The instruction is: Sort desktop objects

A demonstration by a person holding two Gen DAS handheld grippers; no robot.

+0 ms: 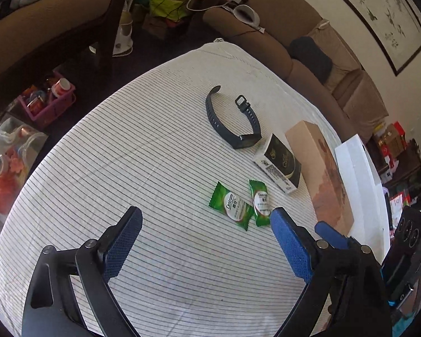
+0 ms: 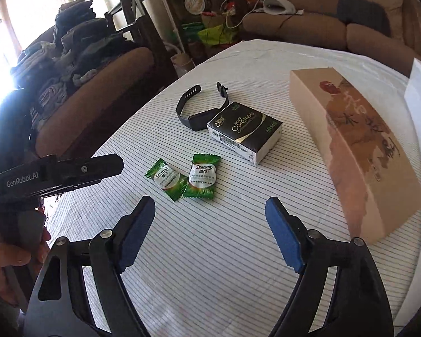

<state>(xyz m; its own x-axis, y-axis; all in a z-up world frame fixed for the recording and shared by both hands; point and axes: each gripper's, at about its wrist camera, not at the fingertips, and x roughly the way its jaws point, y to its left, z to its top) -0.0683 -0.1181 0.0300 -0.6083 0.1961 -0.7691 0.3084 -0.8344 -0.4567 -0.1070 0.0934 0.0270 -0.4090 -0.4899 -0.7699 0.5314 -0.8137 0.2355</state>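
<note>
Two green Centrum sachets (image 1: 231, 207) (image 1: 261, 202) lie side by side on the striped tablecloth (image 1: 126, 168); the right wrist view shows them too (image 2: 167, 179) (image 2: 202, 176). Beyond them lies a black wristband (image 1: 233, 118) (image 2: 195, 112), with a black-and-white tissue pack (image 1: 279, 163) (image 2: 245, 132) beside it. My left gripper (image 1: 206, 212) hangs open just short of the sachets, its right fingertip close to one of them. Over the cloth in front of the sachets, my right gripper (image 2: 210, 200) is open too. Neither holds anything.
A long tan cardboard box (image 1: 320, 168) (image 2: 359, 146) lies to the right of the tissue pack, with a white sheet (image 1: 362, 185) past it. A hand (image 2: 2, 261) holds the left gripper's body (image 2: 56, 174) at the table's left edge. Sofas and clutter surround the table.
</note>
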